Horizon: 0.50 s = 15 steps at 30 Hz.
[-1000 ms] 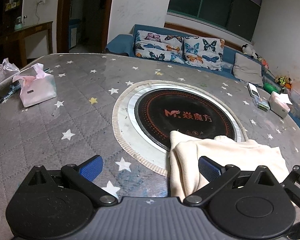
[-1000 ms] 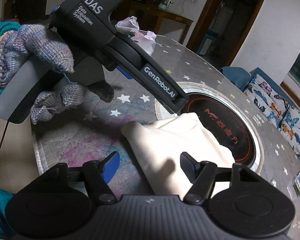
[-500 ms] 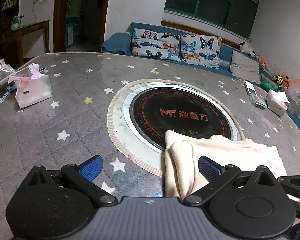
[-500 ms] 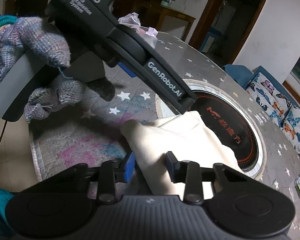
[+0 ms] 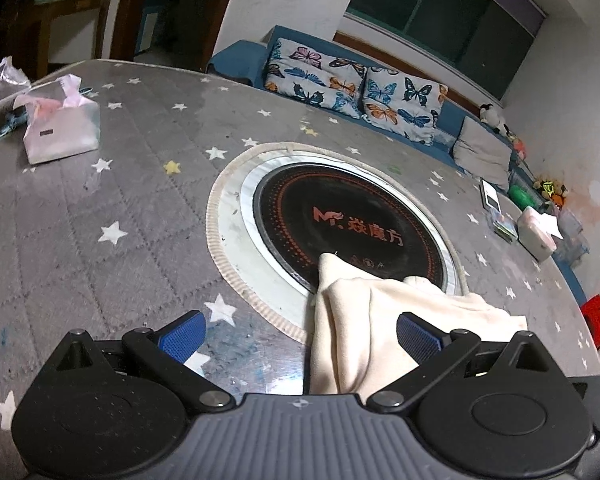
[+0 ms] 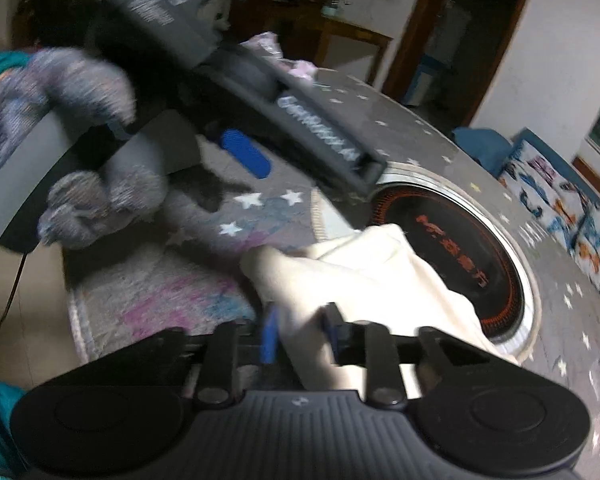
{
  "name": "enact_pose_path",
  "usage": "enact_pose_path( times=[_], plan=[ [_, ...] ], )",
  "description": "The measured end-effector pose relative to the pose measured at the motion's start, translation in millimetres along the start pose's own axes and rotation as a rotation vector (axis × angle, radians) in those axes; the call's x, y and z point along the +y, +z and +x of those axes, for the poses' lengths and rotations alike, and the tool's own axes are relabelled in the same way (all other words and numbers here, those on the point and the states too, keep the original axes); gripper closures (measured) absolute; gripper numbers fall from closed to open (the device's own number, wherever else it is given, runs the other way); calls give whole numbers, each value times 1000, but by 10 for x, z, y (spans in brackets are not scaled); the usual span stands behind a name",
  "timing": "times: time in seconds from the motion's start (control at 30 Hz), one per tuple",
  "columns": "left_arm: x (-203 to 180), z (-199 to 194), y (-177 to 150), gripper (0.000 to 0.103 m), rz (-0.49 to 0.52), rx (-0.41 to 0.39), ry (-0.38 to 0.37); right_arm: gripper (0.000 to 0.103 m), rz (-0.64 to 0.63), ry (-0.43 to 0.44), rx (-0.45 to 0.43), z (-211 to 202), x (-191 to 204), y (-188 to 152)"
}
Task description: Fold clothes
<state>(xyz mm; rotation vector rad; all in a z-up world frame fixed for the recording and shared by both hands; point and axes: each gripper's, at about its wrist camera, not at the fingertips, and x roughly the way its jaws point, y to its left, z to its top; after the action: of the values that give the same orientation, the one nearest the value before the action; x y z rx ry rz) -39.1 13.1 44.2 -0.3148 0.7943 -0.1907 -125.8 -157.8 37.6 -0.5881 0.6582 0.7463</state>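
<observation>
A cream garment [image 5: 364, 316] lies folded on the grey star-patterned table, partly over the round black cooktop [image 5: 352, 224]. My left gripper [image 5: 300, 330] is open, its blue pads wide apart above the cloth's near edge, holding nothing. In the right wrist view the same cream garment [image 6: 364, 280] bulges up between the fingers of my right gripper [image 6: 300, 332], which is shut on its near corner. The left gripper's body [image 6: 260, 100], held by a gloved hand [image 6: 80, 184], hangs over the table to the left, blurred.
A pink tissue pack [image 5: 60, 128] and a plastic bag [image 5: 0, 84] sit at the table's far left. A white box [image 5: 538, 232], a phone and small items lie at the right edge. Beyond stands a blue sofa with butterfly cushions [image 5: 356, 88].
My right gripper went from open to shut on the garment's corner and has lifted it. The left gripper stayed open and tilted, shifting a little over the cloth.
</observation>
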Motion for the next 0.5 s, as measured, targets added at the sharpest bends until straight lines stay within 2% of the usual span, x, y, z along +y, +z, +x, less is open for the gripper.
enact_pose_path(
  times=[0.1, 0.13, 0.2, 0.37, 0.5],
  plan=[
    [-5, 6, -5, 0, -10, 7, -13, 65, -5, 8, -10, -17, 10, -1],
    [-9, 8, -7, 0, -17, 9, -17, 69, 13, 9, -18, -36, -22, 2],
    [-14, 12, -12, 0, -34, 13, -26, 85, 49, 11, -33, -75, -87, 8],
    [-27, 23, -23, 0, -75, 24, -47, 90, 138, 15, -71, -171, -247, 22],
    [19, 100, -21, 1, -196, 66, -119, 91, 208, 20, -104, -270, -377, 19]
  ],
)
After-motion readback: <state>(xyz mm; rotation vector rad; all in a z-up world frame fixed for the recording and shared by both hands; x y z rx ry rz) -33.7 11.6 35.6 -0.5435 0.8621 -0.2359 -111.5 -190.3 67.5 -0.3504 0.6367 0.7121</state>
